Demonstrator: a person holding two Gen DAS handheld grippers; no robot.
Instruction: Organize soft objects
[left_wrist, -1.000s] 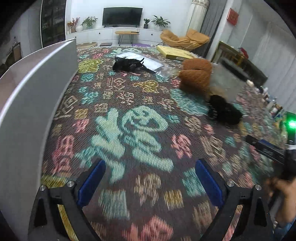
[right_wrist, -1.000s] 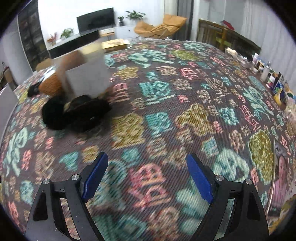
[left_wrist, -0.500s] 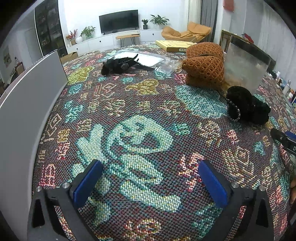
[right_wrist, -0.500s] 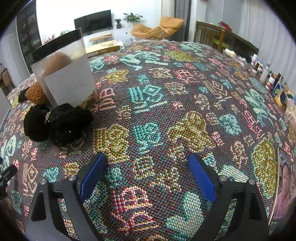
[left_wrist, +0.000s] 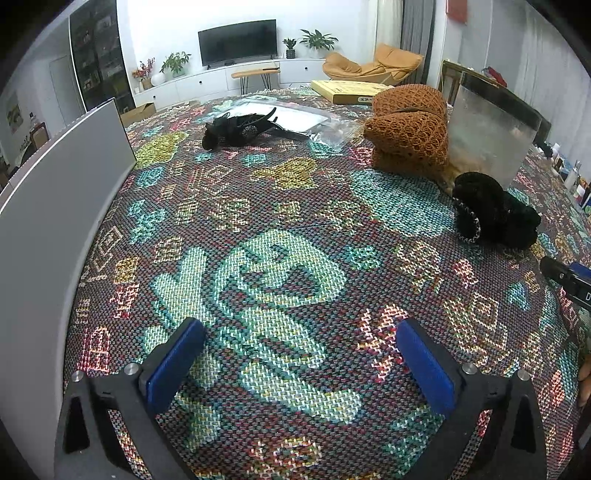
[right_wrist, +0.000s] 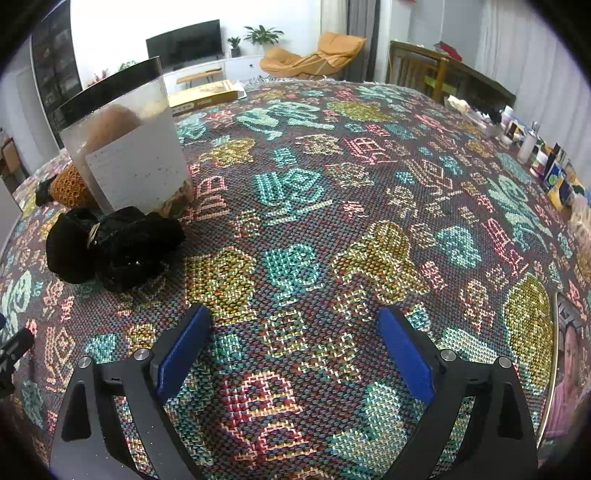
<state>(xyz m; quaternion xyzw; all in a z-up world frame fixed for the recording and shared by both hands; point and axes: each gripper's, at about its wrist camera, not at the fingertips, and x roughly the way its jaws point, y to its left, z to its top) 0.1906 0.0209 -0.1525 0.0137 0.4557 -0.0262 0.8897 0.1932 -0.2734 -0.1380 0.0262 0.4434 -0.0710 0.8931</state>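
Looking along the left hand-held gripper (left_wrist: 295, 354), we see its blue pads spread wide with nothing between them but the patterned cloth of the surface (left_wrist: 258, 206); its jaws have just been opening. The soft things lie well ahead: a black fluffy bundle (left_wrist: 493, 212) to the right, touching the foot of a clear container (left_wrist: 491, 129), an orange knitted bundle (left_wrist: 408, 131) just beside that container, and a smaller black item (left_wrist: 238, 129) farther back, partly on a clear plastic bag (left_wrist: 303, 120). A grey panel (left_wrist: 55, 221) stands along the left edge. All of these should be light and limp, so we judge a pinch across the thickest fold of each is the safest hold; the black bundle carries a pale chain or trim, we think, that could snag

From the right hand-held gripper (right_wrist: 293, 354), also spread and empty, its jaws likewise just opening, the black fluffy bundle (right_wrist: 110, 245) sits near, ahead and left, against the clear container (right_wrist: 125, 140). This view shows a brownish soft mass inside the container and a white label on its wall, which the left view barely gives; the orange knitted bundle (right_wrist: 68, 188) only peeks out behind, and the far black item is hidden altogether
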